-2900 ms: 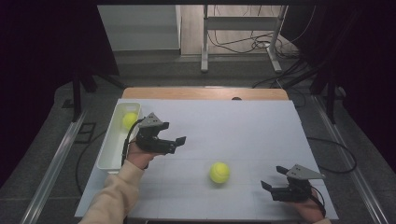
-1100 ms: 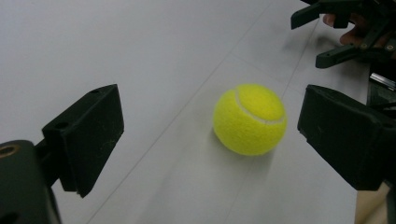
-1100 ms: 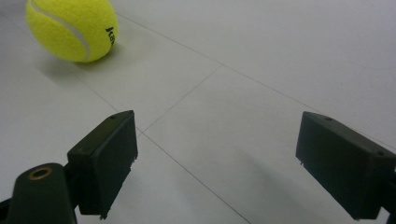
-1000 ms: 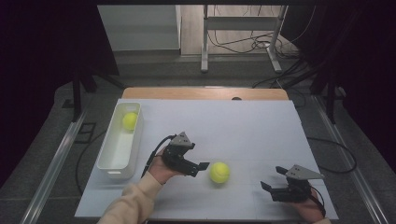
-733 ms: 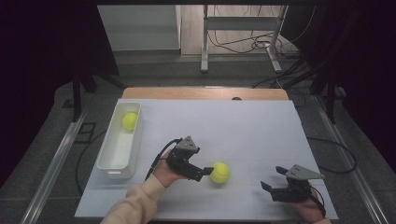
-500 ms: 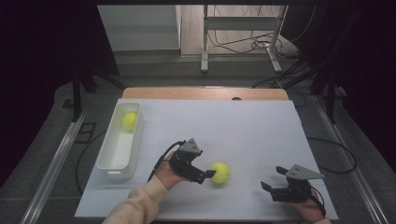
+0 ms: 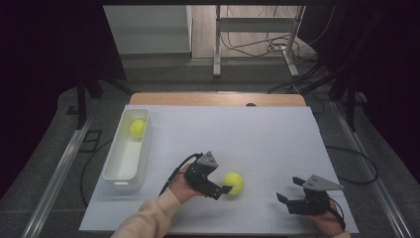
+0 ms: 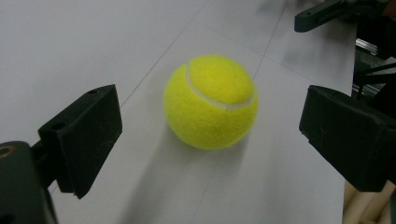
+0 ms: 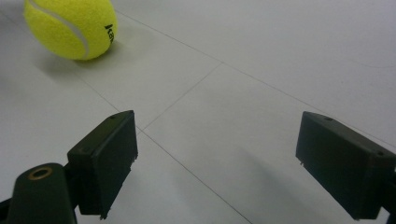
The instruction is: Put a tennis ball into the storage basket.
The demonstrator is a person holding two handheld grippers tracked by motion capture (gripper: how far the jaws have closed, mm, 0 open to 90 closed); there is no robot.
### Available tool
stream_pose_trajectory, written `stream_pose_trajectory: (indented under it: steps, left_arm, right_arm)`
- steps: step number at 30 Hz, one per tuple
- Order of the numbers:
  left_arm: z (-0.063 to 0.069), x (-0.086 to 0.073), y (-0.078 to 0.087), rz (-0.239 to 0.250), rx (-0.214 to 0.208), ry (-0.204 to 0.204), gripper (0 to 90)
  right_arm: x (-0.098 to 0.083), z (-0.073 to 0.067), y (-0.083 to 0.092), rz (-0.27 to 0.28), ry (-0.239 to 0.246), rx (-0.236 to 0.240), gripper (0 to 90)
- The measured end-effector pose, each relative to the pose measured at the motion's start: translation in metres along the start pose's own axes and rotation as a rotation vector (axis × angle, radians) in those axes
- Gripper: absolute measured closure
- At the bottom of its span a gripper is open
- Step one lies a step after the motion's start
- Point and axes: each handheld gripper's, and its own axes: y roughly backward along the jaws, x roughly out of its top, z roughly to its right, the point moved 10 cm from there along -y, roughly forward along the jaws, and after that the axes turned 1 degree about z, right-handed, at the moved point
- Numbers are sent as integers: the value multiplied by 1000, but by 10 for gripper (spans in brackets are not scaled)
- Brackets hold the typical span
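The fuzzy yellow tennis ball (image 8: 210,100) lies on the white desk (image 7: 257,134) between the left gripper's (image 7: 222,184) spread jaws, untouched. The right gripper (image 7: 286,197) rests well apart, jaws spread. A white plastic bin (image 7: 115,171) holding another yellow ball (image 7: 137,128) stands leftward.

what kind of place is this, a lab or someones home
Likely a lab or recording workspace: a white-covered table under dark surroundings, loose cables on the floor behind it, and a bare metal stand.

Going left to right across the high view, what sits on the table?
White bin with a tennis ball inside → left claw → loose tennis ball → right claw.
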Motion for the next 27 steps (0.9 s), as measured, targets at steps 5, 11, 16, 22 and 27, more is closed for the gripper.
stream_pose_trajectory:
  steps: [5, 11, 16, 22, 27]
  left_arm:
    - [2, -1, -4, -12, -4, -9, 63]
    - [2, -2, -9, -24, -5, -12, 63]
    - [3, -2, -13, -29, -12, -7, 64]
    - [3, -5, -15, -43, -11, -5, 64]
    - [2, -6, -16, -43, -8, -2, 65]
  right_arm:
    - [0, 0, 0, -1, 2, 1, 133]
    - [0, -1, 0, -1, 0, 5, 134]
    - [-1, -1, -1, -4, 2, 6, 134]
    - [-1, -1, -1, -7, 5, 8, 135]
    - [-2, -1, -1, -10, 5, 9, 135]
